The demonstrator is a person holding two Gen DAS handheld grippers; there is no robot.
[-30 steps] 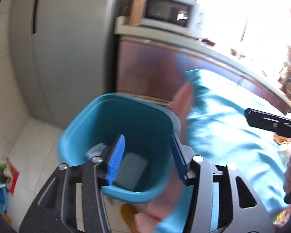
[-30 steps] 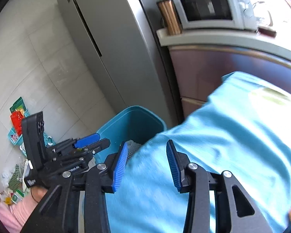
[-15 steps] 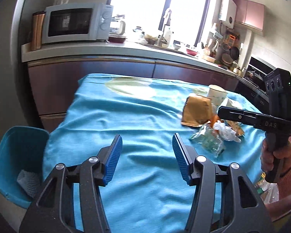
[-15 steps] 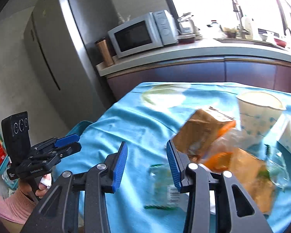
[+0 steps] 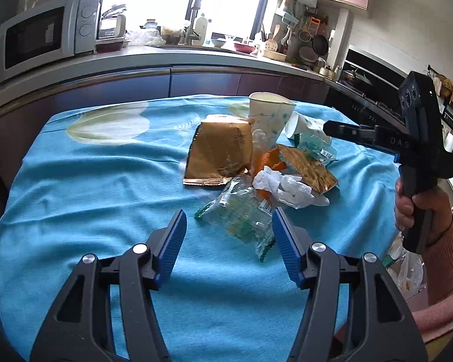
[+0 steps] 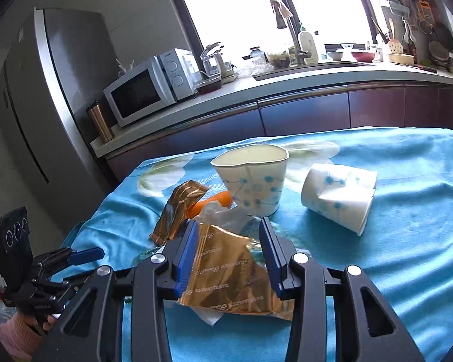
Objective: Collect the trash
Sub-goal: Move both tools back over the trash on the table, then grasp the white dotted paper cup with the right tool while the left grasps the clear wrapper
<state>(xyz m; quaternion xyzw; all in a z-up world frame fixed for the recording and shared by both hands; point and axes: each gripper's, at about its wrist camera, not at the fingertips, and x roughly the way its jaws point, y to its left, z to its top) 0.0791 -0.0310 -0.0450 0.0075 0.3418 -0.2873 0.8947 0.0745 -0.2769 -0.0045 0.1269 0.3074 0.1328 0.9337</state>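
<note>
A pile of trash lies on the table's blue cloth (image 5: 105, 193): a gold foil bag (image 5: 220, 154), a clear green-printed wrapper (image 5: 241, 217), white tissue (image 5: 281, 184), an upright paper cup (image 5: 268, 114) and a tipped cup (image 6: 338, 196). My left gripper (image 5: 229, 238) hovers just short of the clear wrapper. Its jaws are opening, and the wrapper's near end lies between the tips, untouched. My right gripper (image 6: 229, 241) stands open over a second gold wrapper (image 6: 232, 271), which lies between and below its fingers. Each gripper shows in the other's view: right gripper (image 5: 341, 131), left gripper (image 6: 84, 264).
Behind the table runs a counter (image 6: 256, 90) with a microwave (image 6: 148, 87) and a sink tap (image 6: 284, 15). A grey fridge (image 6: 30, 105) stands at the left. A plastic bag (image 5: 407, 268) hangs past the table's right edge.
Both grippers swung away from the blue bin and now reach over the trash pile on the table. The left jaws stand wider than before.
</note>
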